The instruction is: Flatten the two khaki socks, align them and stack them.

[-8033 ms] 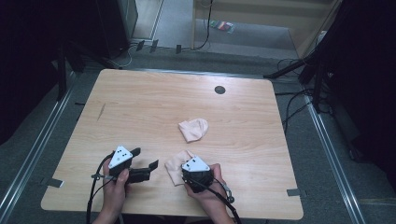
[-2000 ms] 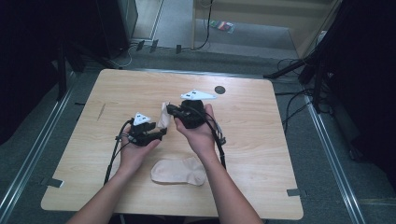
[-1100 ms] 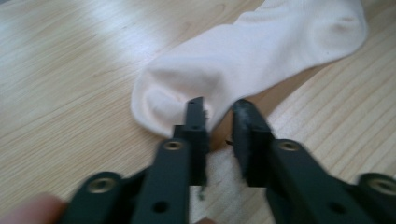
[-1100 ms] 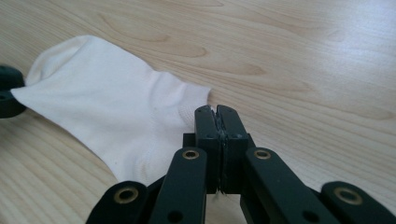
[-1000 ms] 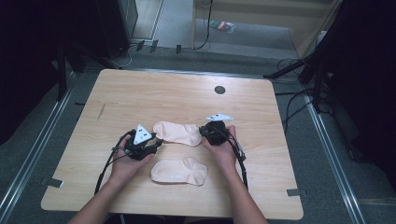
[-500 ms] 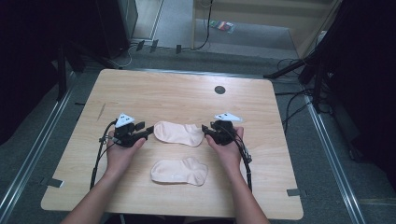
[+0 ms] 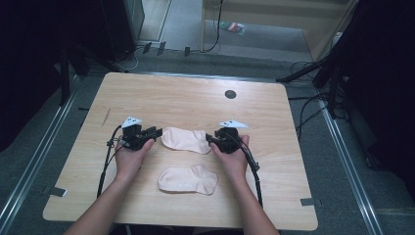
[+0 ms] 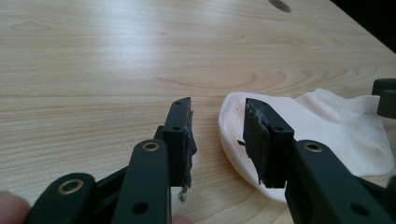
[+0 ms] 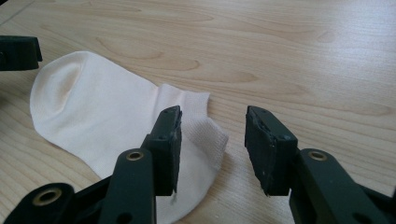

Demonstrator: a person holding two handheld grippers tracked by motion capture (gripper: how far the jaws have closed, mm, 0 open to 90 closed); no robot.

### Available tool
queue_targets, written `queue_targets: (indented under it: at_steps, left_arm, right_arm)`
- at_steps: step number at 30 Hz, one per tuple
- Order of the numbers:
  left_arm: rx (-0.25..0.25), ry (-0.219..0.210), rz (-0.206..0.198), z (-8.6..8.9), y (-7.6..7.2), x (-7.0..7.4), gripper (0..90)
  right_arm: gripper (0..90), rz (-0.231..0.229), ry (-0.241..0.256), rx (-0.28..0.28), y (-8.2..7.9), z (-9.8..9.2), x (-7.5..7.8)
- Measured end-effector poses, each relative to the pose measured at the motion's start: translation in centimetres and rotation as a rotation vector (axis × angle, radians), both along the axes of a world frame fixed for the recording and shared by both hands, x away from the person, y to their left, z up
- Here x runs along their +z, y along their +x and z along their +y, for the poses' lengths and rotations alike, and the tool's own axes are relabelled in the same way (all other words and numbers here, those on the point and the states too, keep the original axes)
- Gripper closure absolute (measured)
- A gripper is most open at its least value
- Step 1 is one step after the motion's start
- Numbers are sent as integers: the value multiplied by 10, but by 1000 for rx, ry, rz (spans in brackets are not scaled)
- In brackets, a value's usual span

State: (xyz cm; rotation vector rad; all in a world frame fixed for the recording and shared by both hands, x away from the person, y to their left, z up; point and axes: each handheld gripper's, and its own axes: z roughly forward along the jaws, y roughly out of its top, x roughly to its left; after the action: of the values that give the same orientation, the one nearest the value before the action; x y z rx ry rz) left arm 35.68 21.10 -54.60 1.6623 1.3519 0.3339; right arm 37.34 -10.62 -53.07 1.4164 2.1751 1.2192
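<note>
Both tongs, left (image 7: 155, 132) and right (image 7: 209, 138), gape, hands low.

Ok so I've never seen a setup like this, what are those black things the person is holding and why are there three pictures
Those are hand-held grippers, each with two black jaws, held by a person at a wooden table. One picture comes from a camera fixed above, looking down. There the left gripper and the right gripper sit at either end of the far sock, and a near sock lies flat closer to the person. The other two pictures come from cameras riding on the grippers, looking along their jaws. The left gripper's view shows its open jaws at the sock's rounded toe end; the right gripper's view shows open jaws at the ribbed cuff. Nothing is held.
</note>
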Motion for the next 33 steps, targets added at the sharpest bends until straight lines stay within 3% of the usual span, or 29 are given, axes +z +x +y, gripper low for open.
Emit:
queue_targets:
  at_steps: [4, 9, 13, 16, 25, 33]
  left_arm:
    - [-19, 48, 17, -8, 3, 2, 658]
    - [-2, 74, 58, -12, 7, 1, 736]
    - [-15, 101, 88, -12, 6, 0, 892]
    - [-43, 128, 79, -13, 4, 1, 900]
    - [-50, 143, 29, -11, -5, 14, 900]
    - [-50, 121, -11, -5, -16, 25, 900]
  right_arm:
    - [570, 8, -6, -4, 0, 3, -2]
    - [615, 24, -11, -12, 1, 5, -3]
    - [772, 58, 0, -6, 2, 5, -5]
    - [874, 59, -27, 2, 0, 6, -5]
    - [886, 29, -10, -11, -3, -2, 2]
    - [887, 0, 21, -6, -10, -11, 15]
